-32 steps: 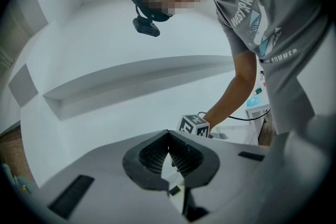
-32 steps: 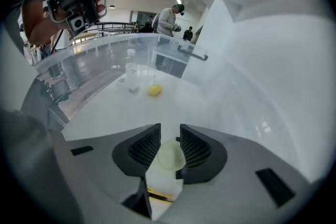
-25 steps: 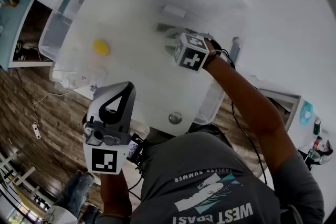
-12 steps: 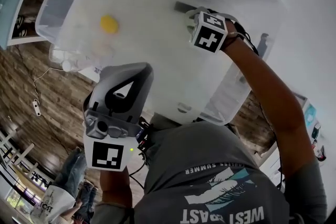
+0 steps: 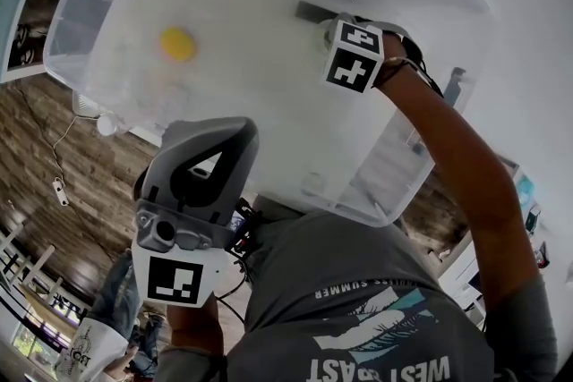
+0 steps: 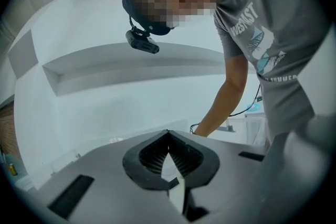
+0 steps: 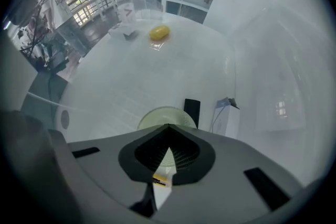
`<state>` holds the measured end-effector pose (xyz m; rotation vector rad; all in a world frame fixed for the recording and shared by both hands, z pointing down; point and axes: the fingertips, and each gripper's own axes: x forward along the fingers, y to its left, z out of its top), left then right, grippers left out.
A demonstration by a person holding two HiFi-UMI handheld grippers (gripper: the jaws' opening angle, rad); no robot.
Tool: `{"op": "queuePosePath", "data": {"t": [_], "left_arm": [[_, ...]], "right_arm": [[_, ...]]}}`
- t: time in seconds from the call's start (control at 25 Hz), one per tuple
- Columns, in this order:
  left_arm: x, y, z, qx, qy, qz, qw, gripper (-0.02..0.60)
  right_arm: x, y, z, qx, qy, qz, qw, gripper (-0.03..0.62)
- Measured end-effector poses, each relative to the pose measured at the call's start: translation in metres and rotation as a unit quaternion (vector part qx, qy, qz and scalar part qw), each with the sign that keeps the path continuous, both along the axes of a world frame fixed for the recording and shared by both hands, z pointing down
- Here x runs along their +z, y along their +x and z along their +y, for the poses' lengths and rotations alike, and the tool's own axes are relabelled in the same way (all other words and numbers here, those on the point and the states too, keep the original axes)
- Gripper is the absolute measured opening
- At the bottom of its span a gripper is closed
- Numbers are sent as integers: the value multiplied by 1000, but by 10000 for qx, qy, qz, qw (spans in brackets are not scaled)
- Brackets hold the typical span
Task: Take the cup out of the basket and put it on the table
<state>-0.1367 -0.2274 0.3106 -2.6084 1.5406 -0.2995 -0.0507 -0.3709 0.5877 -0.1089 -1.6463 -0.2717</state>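
Observation:
The basket is a clear plastic bin (image 5: 85, 9) on a white table (image 5: 528, 31). A pale green cup (image 7: 167, 114) stands on its floor. My right gripper (image 7: 168, 126) reaches down into the bin. Its jaws are closed, with their tips meeting on the cup's near rim. From the head view only its marker cube (image 5: 356, 56) shows, and the cup is hidden under it. My left gripper (image 6: 168, 132) is shut and empty. It hangs outside the bin, near the person's waist (image 5: 192, 210).
A yellow lump (image 7: 159, 33) (image 5: 177, 43) lies at the far end of the bin floor. A small white box (image 7: 227, 115) and a black strip (image 7: 192, 108) sit just beyond the cup. The bin walls (image 7: 273, 60) rise around the right gripper. Wood floor (image 5: 54, 192) lies below the table edge.
The right gripper's cube moved further in over the bin floor a second ago, and has stayed almost still since. The left gripper has kept its place by the waist.

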Motion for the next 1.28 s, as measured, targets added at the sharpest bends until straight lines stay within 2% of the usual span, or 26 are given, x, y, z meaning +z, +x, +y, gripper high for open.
{"op": "queuePosePath", "data": {"t": [0.36,0.64,0.96,1.28], "left_arm": [[-4,-4,1,85,-6,247,9997,9],[-9,-9,5,0,77,209,9998,9],[-17,-10,24,-130,152,103,9997,9],[-23,-11,45,-180,205,-6,9996,9]], "right_arm": [[-18,-10,-3,98,72,-200,9997,10],[-67,-29,1,154,283,-785,9964,10],[-140,-43,22,189,597,-1667,9840,11],[-196,-45,45,154,877,-2234,9707,11]]}}
